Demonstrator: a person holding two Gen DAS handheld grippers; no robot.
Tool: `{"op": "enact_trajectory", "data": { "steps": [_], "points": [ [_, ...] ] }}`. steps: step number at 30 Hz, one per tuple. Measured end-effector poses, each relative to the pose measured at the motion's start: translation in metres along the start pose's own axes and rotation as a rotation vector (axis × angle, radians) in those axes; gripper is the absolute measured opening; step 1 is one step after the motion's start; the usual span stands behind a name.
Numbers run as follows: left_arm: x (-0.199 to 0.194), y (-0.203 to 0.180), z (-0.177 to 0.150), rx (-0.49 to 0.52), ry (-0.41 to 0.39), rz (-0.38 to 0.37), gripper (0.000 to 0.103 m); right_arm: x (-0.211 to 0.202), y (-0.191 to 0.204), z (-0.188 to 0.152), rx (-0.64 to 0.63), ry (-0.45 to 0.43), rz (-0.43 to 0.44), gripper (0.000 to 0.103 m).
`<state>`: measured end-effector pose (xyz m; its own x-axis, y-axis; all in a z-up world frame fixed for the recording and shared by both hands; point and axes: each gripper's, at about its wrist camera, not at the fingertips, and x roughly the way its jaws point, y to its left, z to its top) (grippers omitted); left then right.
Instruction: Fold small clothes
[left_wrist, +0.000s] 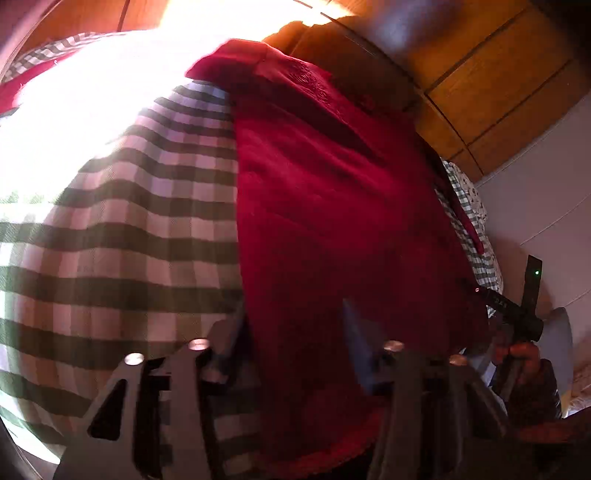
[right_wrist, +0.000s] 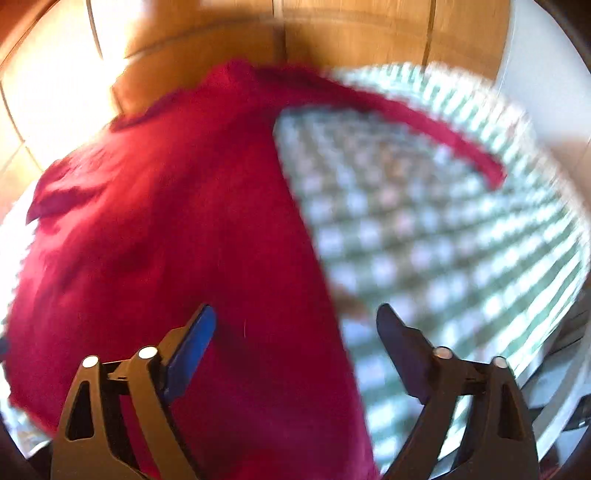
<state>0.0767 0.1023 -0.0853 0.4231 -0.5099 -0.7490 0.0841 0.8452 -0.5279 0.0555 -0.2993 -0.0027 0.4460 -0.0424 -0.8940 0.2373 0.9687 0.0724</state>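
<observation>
A red fleece garment (left_wrist: 332, 206) lies spread on a green-and-white checked cloth (left_wrist: 140, 229). My left gripper (left_wrist: 291, 325) is open, its fingers astride the garment's near left edge just above the cloth. In the right wrist view the same red garment (right_wrist: 177, 236) covers the left half, with a thin red strap (right_wrist: 436, 129) curving across the checked cloth (right_wrist: 443, 229). My right gripper (right_wrist: 295, 325) is open and empty, over the garment's right edge. The right gripper also shows in the left wrist view (left_wrist: 532, 325) at the far right, held by a hand.
Wooden panelled doors (left_wrist: 480, 85) stand behind the table, also in the right wrist view (right_wrist: 332, 40). A white wall (left_wrist: 546, 177) is at the right. Strong sunlight washes out the cloth's far left part (left_wrist: 92, 110).
</observation>
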Motion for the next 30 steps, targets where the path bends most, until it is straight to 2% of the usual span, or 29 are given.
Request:
{"op": "enact_trajectory", "data": {
  "steps": [1, 2, 3, 4, 5, 9, 11, 13, 14, 15, 16, 18, 19, 20, 23, 25, 26, 30],
  "points": [
    [0.002, -0.001, -0.003, -0.005, 0.011, -0.008, 0.012, -0.005, 0.002, -0.007, -0.015, -0.011, 0.015, 0.058],
    [0.003, -0.005, -0.006, -0.001, 0.006, 0.000, 0.012, -0.008, 0.005, -0.011, -0.026, -0.011, 0.044, 0.038],
    [0.001, -0.009, -0.008, 0.014, -0.001, 0.008, 0.011, -0.011, 0.007, -0.014, -0.030, -0.011, 0.053, 0.030],
    [-0.002, -0.012, -0.008, 0.023, -0.009, 0.003, 0.010, -0.014, 0.009, -0.015, -0.042, -0.013, 0.047, 0.015],
    [-0.006, -0.015, -0.010, 0.027, -0.018, -0.006, 0.010, -0.018, 0.010, -0.016, -0.059, -0.015, 0.038, 0.009],
    [-0.023, -0.019, -0.020, 0.053, -0.022, -0.018, 0.010, -0.046, -0.006, -0.019, -0.089, -0.050, 0.019, 0.008],
    [-0.013, -0.016, -0.022, 0.042, 0.028, -0.018, 0.010, -0.043, -0.012, -0.022, -0.104, -0.027, -0.016, 0.008],
    [0.002, -0.019, -0.025, 0.057, 0.077, 0.022, 0.017, -0.031, -0.014, -0.030, -0.118, 0.019, -0.051, 0.008],
    [0.001, -0.018, -0.019, 0.051, 0.078, 0.000, 0.021, -0.030, -0.013, -0.031, -0.123, 0.018, -0.060, 0.008],
    [-0.004, -0.016, -0.012, 0.048, 0.062, -0.015, 0.034, -0.030, -0.010, -0.031, -0.121, 0.012, -0.071, 0.008],
    [-0.015, -0.013, -0.001, 0.053, 0.014, 0.013, 0.048, -0.030, -0.008, -0.028, -0.118, 0.009, -0.071, 0.013],
    [-0.038, -0.004, 0.028, 0.073, -0.108, 0.104, 0.054, -0.034, -0.005, -0.021, -0.119, -0.032, -0.116, 0.047],
    [-0.049, 0.005, 0.046, 0.071, -0.147, 0.136, 0.053, -0.038, -0.003, -0.017, -0.120, -0.065, -0.142, 0.072],
    [-0.059, 0.016, 0.066, 0.055, -0.189, 0.175, 0.053, -0.045, 0.000, -0.012, -0.123, -0.116, -0.155, 0.074],
    [-0.076, 0.054, 0.126, -0.002, -0.284, 0.357, 0.052, -0.050, 0.016, 0.005, -0.140, -0.165, -0.144, 0.074],
    [-0.077, 0.080, 0.163, -0.050, -0.298, 0.430, 0.042, -0.047, 0.034, 0.012, -0.169, -0.176, -0.113, 0.074],
    [-0.074, 0.089, 0.180, -0.056, -0.297, 0.453, 0.042, -0.044, 0.043, 0.015, -0.184, -0.180, -0.099, 0.074],
    [-0.037, 0.088, 0.221, 0.030, -0.250, 0.551, 0.037, -0.022, 0.092, 0.018, -0.246, -0.148, 0.000, 0.074]
  ]
}}
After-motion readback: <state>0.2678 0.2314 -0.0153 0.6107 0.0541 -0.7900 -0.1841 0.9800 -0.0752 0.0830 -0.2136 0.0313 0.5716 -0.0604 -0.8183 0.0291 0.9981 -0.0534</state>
